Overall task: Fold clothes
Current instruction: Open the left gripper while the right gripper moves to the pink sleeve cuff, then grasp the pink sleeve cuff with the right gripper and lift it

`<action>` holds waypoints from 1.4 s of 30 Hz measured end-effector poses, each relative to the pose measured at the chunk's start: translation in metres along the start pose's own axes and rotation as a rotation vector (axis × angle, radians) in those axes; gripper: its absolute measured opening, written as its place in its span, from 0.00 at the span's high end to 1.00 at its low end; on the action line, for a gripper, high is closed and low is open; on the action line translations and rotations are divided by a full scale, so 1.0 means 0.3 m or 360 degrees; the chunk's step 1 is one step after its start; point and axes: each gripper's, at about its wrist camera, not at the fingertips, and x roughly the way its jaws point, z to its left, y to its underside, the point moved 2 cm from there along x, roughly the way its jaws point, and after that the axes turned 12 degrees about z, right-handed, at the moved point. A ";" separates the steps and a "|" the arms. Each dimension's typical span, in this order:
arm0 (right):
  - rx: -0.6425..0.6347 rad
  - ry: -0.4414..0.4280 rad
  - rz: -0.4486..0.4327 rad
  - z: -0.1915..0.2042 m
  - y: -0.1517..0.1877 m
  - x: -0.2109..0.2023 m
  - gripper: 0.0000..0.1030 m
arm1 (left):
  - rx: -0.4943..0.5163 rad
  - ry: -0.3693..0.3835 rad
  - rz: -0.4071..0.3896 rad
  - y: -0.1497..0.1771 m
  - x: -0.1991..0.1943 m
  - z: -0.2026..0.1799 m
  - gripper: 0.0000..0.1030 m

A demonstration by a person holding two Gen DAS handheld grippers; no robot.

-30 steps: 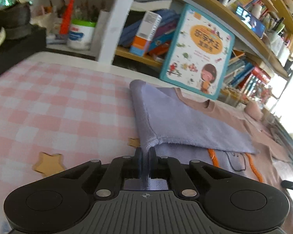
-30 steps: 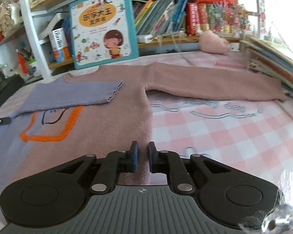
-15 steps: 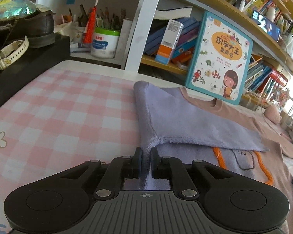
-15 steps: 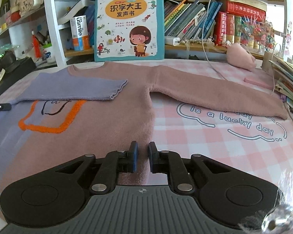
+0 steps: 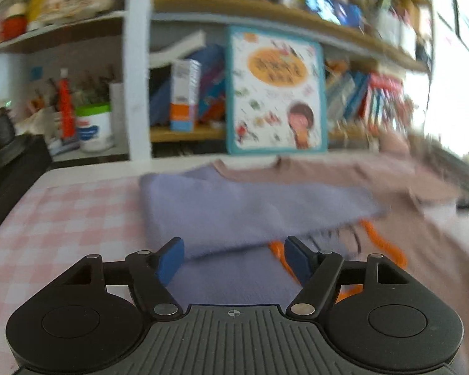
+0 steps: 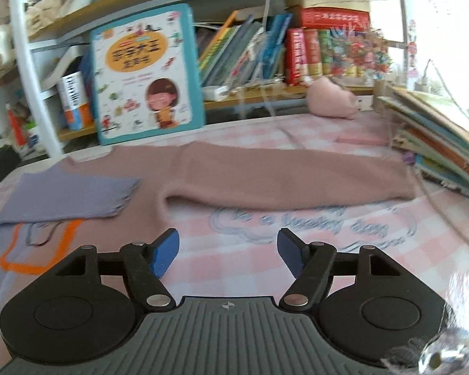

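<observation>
Setting: a pink-checked tabletop point(image 6: 375, 250) lay before crowded bookshelves point(image 6: 265, 50).
Sweater point(image 6: 265, 181): spread flat, purple sleeve point(image 5: 234, 215) folded across its chest.
Left gripper point(image 5: 233, 259): fingers wide apart, empty.
Right gripper point(image 6: 227, 251): fingers wide apart, empty.

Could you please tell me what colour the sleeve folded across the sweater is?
The folded sleeve is lavender purple, clearest in the right wrist view.

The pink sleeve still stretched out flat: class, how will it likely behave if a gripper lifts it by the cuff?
The pink sleeve looks like soft knit, so it would probably droop. Being long, it may drag across the checked tablecloth. It probably weighs little.
</observation>
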 end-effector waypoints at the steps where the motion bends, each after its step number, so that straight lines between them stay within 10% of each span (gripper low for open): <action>1: 0.0014 0.0010 0.0003 -0.020 -0.008 0.008 0.35 | 0.0005 0.0010 0.0013 0.007 0.003 -0.003 0.29; 24: 0.0432 0.0192 0.0108 -0.431 -0.143 0.167 0.38 | 0.0155 -0.0042 0.0176 0.044 0.032 -0.059 0.20; 42: 0.0346 0.0394 0.0103 -0.541 -0.211 0.227 0.79 | 0.0104 0.0003 0.0208 0.040 0.041 -0.044 0.16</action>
